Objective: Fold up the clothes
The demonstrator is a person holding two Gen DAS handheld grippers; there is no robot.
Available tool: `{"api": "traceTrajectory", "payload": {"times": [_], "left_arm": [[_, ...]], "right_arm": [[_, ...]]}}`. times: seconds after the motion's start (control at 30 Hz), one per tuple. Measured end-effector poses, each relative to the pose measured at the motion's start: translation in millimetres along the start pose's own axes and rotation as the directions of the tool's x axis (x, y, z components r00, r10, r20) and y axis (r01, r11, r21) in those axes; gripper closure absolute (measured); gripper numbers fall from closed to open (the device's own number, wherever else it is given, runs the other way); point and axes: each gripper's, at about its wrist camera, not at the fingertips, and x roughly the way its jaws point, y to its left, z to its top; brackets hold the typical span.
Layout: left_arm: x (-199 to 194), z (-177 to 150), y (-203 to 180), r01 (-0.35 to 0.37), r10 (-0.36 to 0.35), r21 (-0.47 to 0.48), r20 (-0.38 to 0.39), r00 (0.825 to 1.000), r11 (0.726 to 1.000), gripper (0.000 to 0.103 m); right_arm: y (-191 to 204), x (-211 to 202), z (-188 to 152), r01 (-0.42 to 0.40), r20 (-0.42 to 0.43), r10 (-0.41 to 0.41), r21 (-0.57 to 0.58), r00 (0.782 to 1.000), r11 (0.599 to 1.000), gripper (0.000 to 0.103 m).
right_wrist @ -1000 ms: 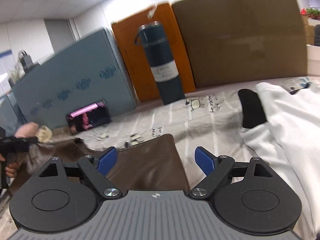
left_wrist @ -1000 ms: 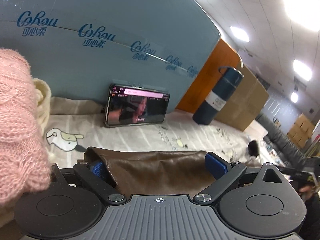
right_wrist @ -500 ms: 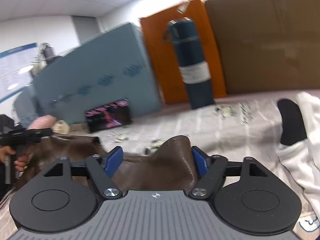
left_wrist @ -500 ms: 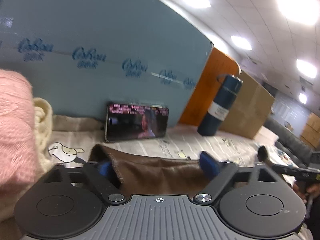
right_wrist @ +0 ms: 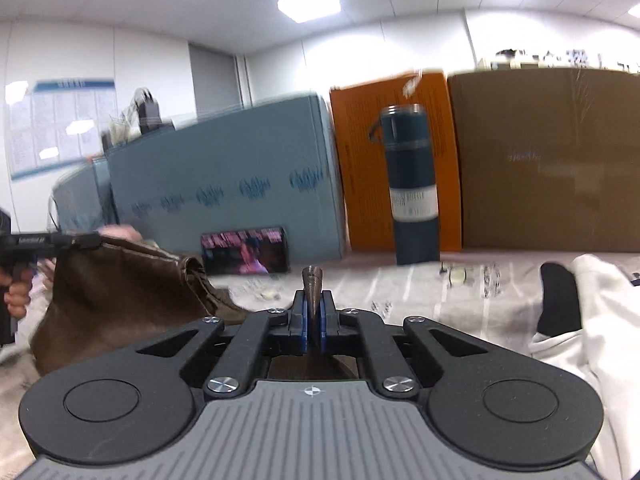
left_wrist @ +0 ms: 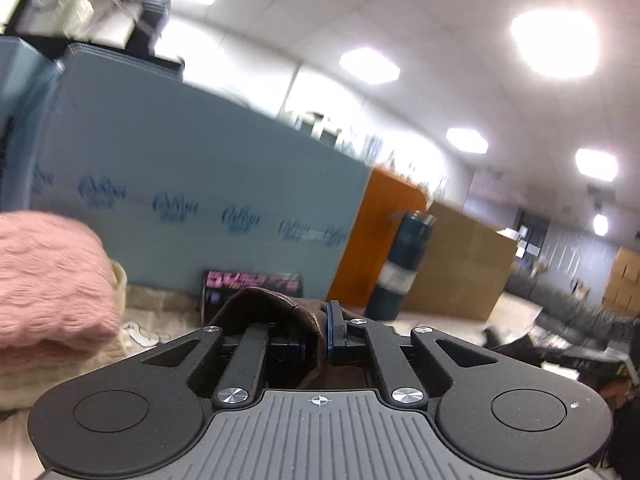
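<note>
Right now both your grippers are clamped on the brown garment (right_wrist: 120,292). Your right gripper (right_wrist: 314,320) has its blue pads pinched together on a thin ridge of the brown fabric, with a small peak of it sticking up above the fingertips. Your left gripper (left_wrist: 316,332) is closed on a thicker bunched fold of the same garment, which humps up over the left finger. From the right wrist view, the garment hangs as a sheet off the left gripper (right_wrist: 52,240), raised above the striped printed cloth (right_wrist: 420,292) on the table, with your hand (right_wrist: 18,292) on the handle at the left edge. Pink knit sweater (left_wrist: 48,284) sits folded on a cream knit one (left_wrist: 60,364) just left of your left gripper. Phone (right_wrist: 245,250) leans against the blue-grey carton (right_wrist: 224,176), screen lit. Dark blue flask (right_wrist: 412,184) stands upright in front of the orange panel (right_wrist: 360,160), with the brown cardboard box (right_wrist: 552,160) beside it. White garment (right_wrist: 592,320) with a black patch (right_wrist: 558,296) lies on the cloth to the right of your right gripper, apart from the brown one. Left wrist view is motion-blurred, so finer detail there is unreadable.
</note>
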Motion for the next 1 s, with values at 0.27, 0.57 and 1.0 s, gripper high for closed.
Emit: {"api": "traceTrajectory", "payload": {"times": [0.27,0.57,1.0], "left_arm": [[-110,-22,-20,0.227,-0.226,0.007,0.139,0.964,0.974,0.096],[-167,-57,-24,0.314,-0.315,-0.026,-0.025,0.949,0.949,0.091],[-156,-48,50,0.002,-0.011,-0.176,-0.049,0.999,0.984,0.018]], "right_arm": [[28,-101,-18,-0.042,0.115,0.038,0.034,0.993,0.999,0.098],[59,-184,-48,-0.038,0.072,0.036,0.031,0.997,0.999,0.096],[-17,-154,-48,0.124,0.043,-0.145,0.312,0.988,0.942,0.056]]}}
